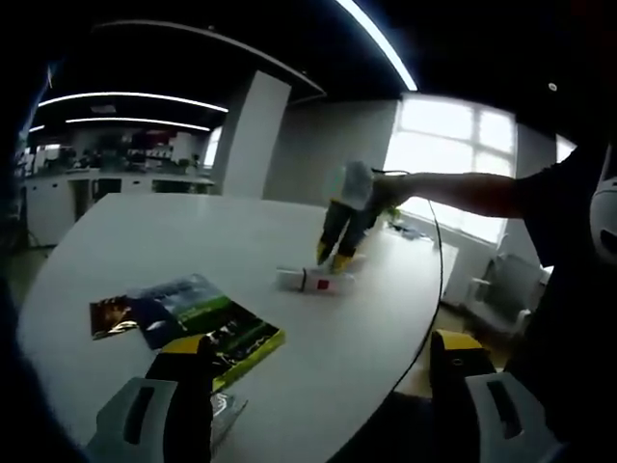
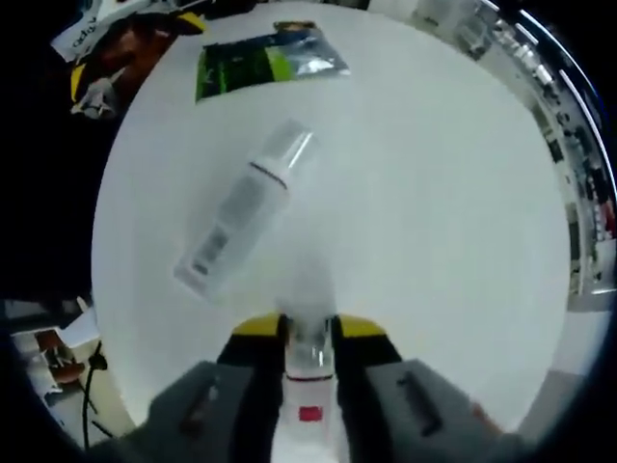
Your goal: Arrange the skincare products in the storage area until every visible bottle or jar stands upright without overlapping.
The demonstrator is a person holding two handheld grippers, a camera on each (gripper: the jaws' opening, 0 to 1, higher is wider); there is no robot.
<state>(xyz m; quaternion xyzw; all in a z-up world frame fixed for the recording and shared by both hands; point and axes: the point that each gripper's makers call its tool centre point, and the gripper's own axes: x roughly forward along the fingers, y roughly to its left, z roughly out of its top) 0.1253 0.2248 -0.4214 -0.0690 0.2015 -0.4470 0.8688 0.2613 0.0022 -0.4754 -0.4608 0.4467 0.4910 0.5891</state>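
White table [image 1: 145,241], bottle [image 2: 241,212], magazines [image 1: 188,323]

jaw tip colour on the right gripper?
Yellow tips on the right gripper, clearest in the right gripper view, closed on a white bottle.

No legible text on any label.

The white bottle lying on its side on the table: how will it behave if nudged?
The white bottle lies flat on the table and looks round-bodied, so it probably rolls if nudged sideways. Its clear cap end looks narrower, so it might curve. The right gripper, shut on a second bottle, is not steadying it.
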